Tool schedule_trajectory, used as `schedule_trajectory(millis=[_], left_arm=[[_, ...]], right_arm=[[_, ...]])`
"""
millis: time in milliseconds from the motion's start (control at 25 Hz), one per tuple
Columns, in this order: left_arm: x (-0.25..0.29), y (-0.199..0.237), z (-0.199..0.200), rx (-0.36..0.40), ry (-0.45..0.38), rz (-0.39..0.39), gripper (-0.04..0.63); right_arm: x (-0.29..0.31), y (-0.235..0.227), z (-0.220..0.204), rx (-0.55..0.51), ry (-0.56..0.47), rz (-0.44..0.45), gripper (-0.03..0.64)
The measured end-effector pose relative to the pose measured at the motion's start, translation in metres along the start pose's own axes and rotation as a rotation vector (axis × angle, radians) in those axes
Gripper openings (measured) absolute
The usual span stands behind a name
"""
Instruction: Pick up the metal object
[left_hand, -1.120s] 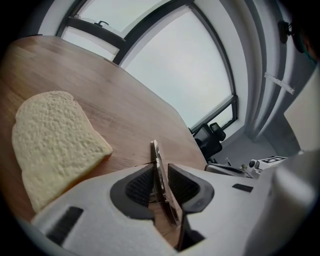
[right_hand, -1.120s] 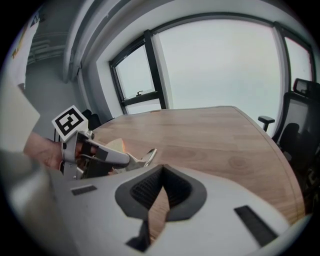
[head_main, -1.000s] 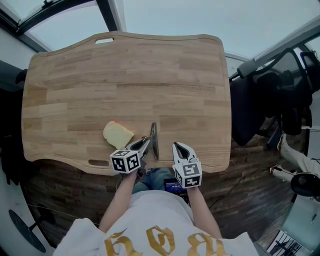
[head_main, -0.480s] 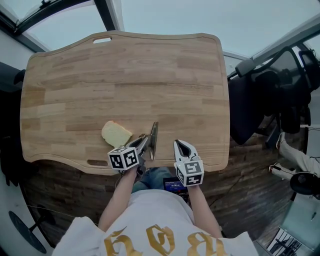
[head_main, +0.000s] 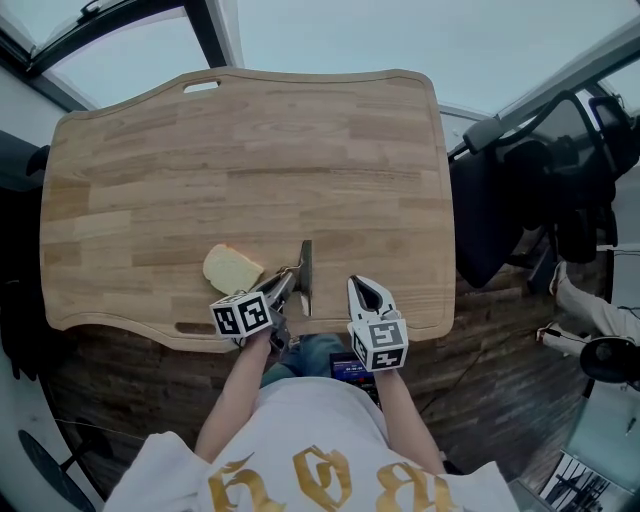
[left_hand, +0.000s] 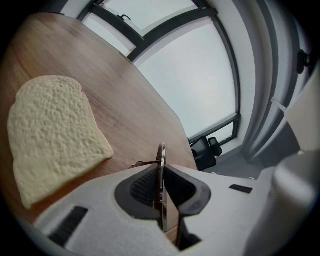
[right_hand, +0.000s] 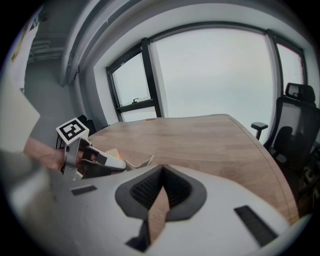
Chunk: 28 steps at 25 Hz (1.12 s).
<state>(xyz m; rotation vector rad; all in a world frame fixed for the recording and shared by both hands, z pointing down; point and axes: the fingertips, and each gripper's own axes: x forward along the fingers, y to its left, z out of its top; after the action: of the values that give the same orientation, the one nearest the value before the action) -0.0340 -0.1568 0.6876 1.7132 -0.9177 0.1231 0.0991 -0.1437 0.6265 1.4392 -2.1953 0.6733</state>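
Observation:
The metal object (head_main: 306, 272) is a thin flat blade near the front edge of the wooden table (head_main: 250, 150). My left gripper (head_main: 288, 281) is shut on it; its jaws have just been closing. In the left gripper view the blade (left_hand: 161, 162) stands edge-on, pinched between the pads of the left gripper (left_hand: 161, 182). My right gripper (head_main: 363, 291) hovers just right of the blade, shut and holding nothing. In the right gripper view the right gripper (right_hand: 162, 172) shows its tips touching, with the left gripper (right_hand: 107, 162) to its left.
A slice of white bread (head_main: 232, 268) lies flat on the table just left of the left gripper, large in the left gripper view (left_hand: 50, 135). A dark office chair (head_main: 540, 190) stands beyond the table's right edge. Windows lie past the far edge.
The left gripper's jaws have closed onto the metal blade and the gripper has rolled a little. The blade's near end has shifted slightly with it. The right gripper has stayed put.

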Motion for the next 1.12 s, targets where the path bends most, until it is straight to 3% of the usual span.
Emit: schedule_trajectory(millis=[400, 760, 1120], left_arm=[[-0.006, -0.029, 0.022, 0.006, -0.052, -0.078, 0.046], [-0.026, -0.047, 0.036, 0.044, -0.100, -0.114, 0.046], [-0.048, -0.068, 0.045, 0.053, -0.141, -0.161, 0.046]], right_arm=[[-0.012, -0.002, 0.024, 0.000, -0.062, -0.032, 0.011], [-0.026, 0.005, 0.036, 0.114, -0.134, -0.036, 0.011], [-0.034, 0.022, 0.050, 0.097, -0.181, -0.022, 0.011]])
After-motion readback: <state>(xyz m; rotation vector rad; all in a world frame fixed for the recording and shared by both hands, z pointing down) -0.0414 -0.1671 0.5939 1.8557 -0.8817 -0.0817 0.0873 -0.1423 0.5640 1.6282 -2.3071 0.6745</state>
